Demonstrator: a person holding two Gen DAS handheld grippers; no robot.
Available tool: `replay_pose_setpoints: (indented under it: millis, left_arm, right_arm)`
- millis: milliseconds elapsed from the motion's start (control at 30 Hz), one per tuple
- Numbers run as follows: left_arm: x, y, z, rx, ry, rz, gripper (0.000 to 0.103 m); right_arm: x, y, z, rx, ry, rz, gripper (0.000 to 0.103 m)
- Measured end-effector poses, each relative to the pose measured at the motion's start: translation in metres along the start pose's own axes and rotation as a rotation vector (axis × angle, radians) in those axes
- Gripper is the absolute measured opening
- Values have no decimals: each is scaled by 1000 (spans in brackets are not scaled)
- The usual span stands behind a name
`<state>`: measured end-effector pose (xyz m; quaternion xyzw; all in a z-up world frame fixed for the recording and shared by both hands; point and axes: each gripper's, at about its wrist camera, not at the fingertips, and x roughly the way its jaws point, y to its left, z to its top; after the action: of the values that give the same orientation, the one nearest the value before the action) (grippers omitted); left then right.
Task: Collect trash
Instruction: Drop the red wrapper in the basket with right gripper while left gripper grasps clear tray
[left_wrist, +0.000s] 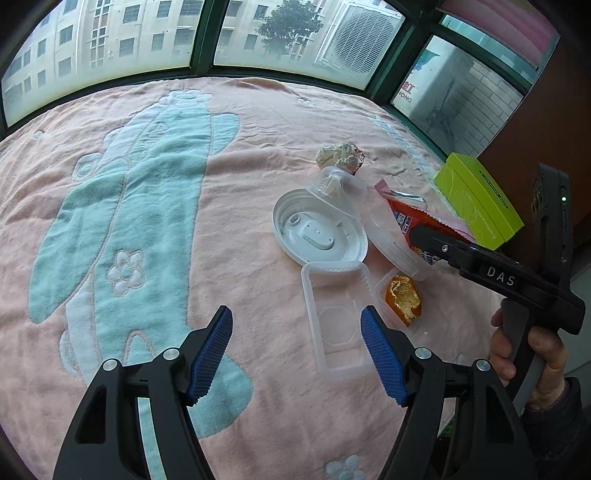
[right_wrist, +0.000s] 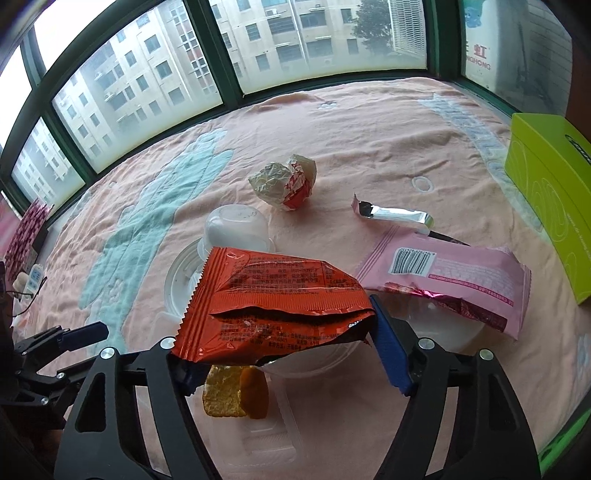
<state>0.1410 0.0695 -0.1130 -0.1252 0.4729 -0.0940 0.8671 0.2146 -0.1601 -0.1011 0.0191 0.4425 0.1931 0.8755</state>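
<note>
Trash lies on a pink blanket (left_wrist: 258, 122). My right gripper (right_wrist: 284, 354) is wide open around an orange-red snack wrapper (right_wrist: 273, 295), which lies between its blue pads. Its arm (left_wrist: 480, 266) reaches over the wrapper (left_wrist: 406, 221) in the left wrist view. A pink wrapper (right_wrist: 461, 273), a silver wrapper (right_wrist: 399, 216), a crumpled paper ball (right_wrist: 284, 181), a clear cup (right_wrist: 236, 229), a white lid (left_wrist: 317, 232), a clear tray (left_wrist: 340, 317) and orange peel (left_wrist: 402, 299) lie around. My left gripper (left_wrist: 297, 350) is open and empty, just short of the clear tray.
A lime-green box (left_wrist: 480, 199) stands at the blanket's right edge, also in the right wrist view (right_wrist: 550, 199). Dark green window frames (left_wrist: 203, 37) border the far side. A brown wall (left_wrist: 546, 129) is at the right.
</note>
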Motion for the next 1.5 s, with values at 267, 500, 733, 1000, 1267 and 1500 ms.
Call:
replay_pose_setpoints:
  millis: [267,500,733,1000,1267,1500]
  left_arm:
    - [17,-11,2,38,27,-7,62]
    - [28,-15,2,48,50,-1,45]
    - [37,-14,1,31,66,10,29]
    - [35,-13,-5,17,65,16,6]
    - [-2,-19,-9,32,4,6,6]
    - [-40,-47,-10,92,-58,-32,6]
  right_arm:
    - [-45,-3,-7,51,-85,10,72]
    - [-96,-4,-28,82,-174,1,72]
    - [-131,-7,-58,115,-218,-37,72]
    - [-155,-16,-94,145,-225,-99,72]
    - [-179,-27,-120,188,-246,-141,72]
    - [-204,-40,-140,224,-278,-186,72]
